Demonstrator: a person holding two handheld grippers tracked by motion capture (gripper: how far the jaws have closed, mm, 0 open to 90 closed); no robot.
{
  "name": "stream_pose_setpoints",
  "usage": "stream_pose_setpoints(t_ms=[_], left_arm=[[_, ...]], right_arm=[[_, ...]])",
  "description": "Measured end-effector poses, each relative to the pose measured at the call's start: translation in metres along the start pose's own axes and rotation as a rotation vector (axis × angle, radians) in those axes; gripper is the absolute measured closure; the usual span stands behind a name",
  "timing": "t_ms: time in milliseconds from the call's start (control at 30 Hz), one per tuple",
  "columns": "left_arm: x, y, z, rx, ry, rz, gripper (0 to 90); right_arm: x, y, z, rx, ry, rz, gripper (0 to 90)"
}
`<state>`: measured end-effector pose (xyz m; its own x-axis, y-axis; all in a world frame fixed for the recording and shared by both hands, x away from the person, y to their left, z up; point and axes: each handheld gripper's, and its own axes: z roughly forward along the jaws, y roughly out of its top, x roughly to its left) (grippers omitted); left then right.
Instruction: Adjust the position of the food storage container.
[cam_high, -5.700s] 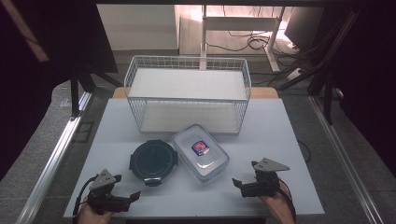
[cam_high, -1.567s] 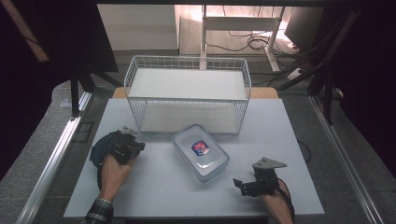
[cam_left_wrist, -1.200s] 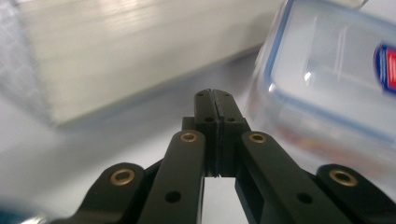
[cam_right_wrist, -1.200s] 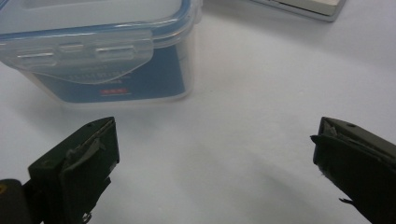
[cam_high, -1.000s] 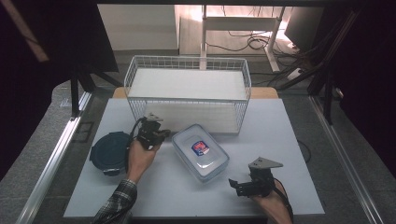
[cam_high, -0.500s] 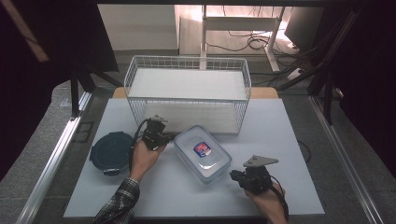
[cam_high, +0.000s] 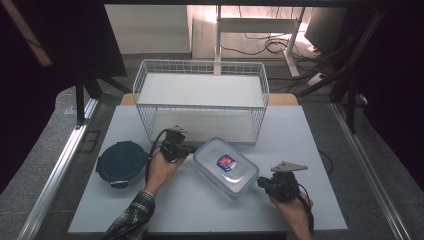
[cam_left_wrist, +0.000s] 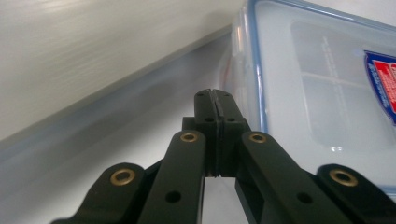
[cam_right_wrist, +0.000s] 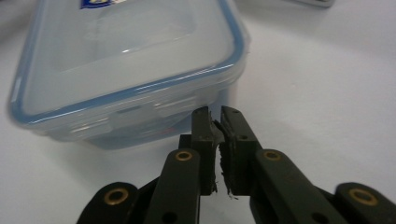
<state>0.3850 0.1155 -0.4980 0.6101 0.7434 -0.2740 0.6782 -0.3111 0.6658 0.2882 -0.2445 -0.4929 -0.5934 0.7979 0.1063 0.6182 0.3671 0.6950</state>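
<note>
Both grippers closed, empty. Left gripper (cam_high: 186, 148) at the clear container's (cam_high: 226, 167) far-left end, right gripper (cam_high: 261, 183) at its near-right corner, jaws just closing. Contents probably none; lid blurs it. Wire basket (cam_high: 150, 125) behind.

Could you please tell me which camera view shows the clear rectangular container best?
The high view: the whole clear rectangular container lies between both grippers. The left gripper view shows part of its lid and label; the right gripper view shows one end with its latch.

wire basket (cam_high: 200, 95) blocks behind, table (cam_high: 320, 135) right open
</note>
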Motion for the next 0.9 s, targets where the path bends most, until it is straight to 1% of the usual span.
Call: stream_pose_setpoints(t_ms=[33, 100, 133, 233, 333, 367, 400, 433, 500, 533, 600, 700, 867, 900], left_arm=[[-0.001, 0.000, 0.001, -0.004, 0.009, -0.006, 90.0], [-0.001, -0.001, 0.001, 0.000, -0.012, -0.019, 90.0], [-0.002, -0.002, 0.000, 0.002, -0.018, -0.022, 90.0], [-0.008, -0.007, -0.004, 0.013, -0.019, -0.011, 90.0], [-0.012, -0.015, -0.010, 0.019, -0.013, -0.014, 90.0], [-0.013, -0.019, -0.014, 0.020, -0.014, -0.012, 90.0], [-0.015, -0.022, -0.016, 0.013, -0.021, -0.021, 90.0], [-0.015, -0.024, -0.019, 0.014, -0.021, -0.024, 90.0], [-0.018, -0.032, -0.024, 0.010, -0.008, -0.027, 90.0], [-0.019, -0.036, -0.028, 0.011, -0.008, -0.029, 90.0], [-0.020, -0.045, -0.033, -0.002, -0.015, -0.054, 90.0], [-0.022, -0.059, -0.044, -0.011, -0.026, -0.076, 90.0], [-0.026, -0.080, -0.060, -0.024, -0.010, -0.113, 90.0], [-0.027, -0.085, -0.065, -0.025, -0.005, -0.120, 90.0]], right_arm=[[0.000, 0.000, 0.000, 0.000, 0.000, 0.000, 82.4], [-0.003, 0.001, 0.002, -0.001, -0.017, 0.006, 82.3], [-0.004, 0.002, 0.003, 0.003, -0.026, 0.017, 82.7], [-0.007, 0.004, 0.008, 0.015, -0.033, 0.030, 84.7], [-0.007, 0.006, 0.011, 0.026, -0.035, 0.028, 86.6], [-0.007, 0.006, 0.012, 0.026, -0.031, 0.027, 87.2], [-0.007, 0.007, 0.013, 0.024, -0.026, 0.025, 87.8], [-0.006, 0.008, 0.014, 0.034, -0.019, 0.023, 87.9], [-0.005, 0.010, 0.020, 0.036, -0.009, 0.003, 88.5], [-0.003, 0.012, 0.021, 0.040, -0.006, 0.005, 88.5], [-0.003, 0.013, 0.023, 0.039, -0.001, -0.004, 88.6], [-0.002, 0.017, 0.028, 0.035, 0.021, -0.006, 88.7], [0.007, 0.023, 0.039, 0.042, 0.043, -0.019, 88.8], [0.009, 0.025, 0.042, 0.046, 0.045, -0.030, 88.8]])
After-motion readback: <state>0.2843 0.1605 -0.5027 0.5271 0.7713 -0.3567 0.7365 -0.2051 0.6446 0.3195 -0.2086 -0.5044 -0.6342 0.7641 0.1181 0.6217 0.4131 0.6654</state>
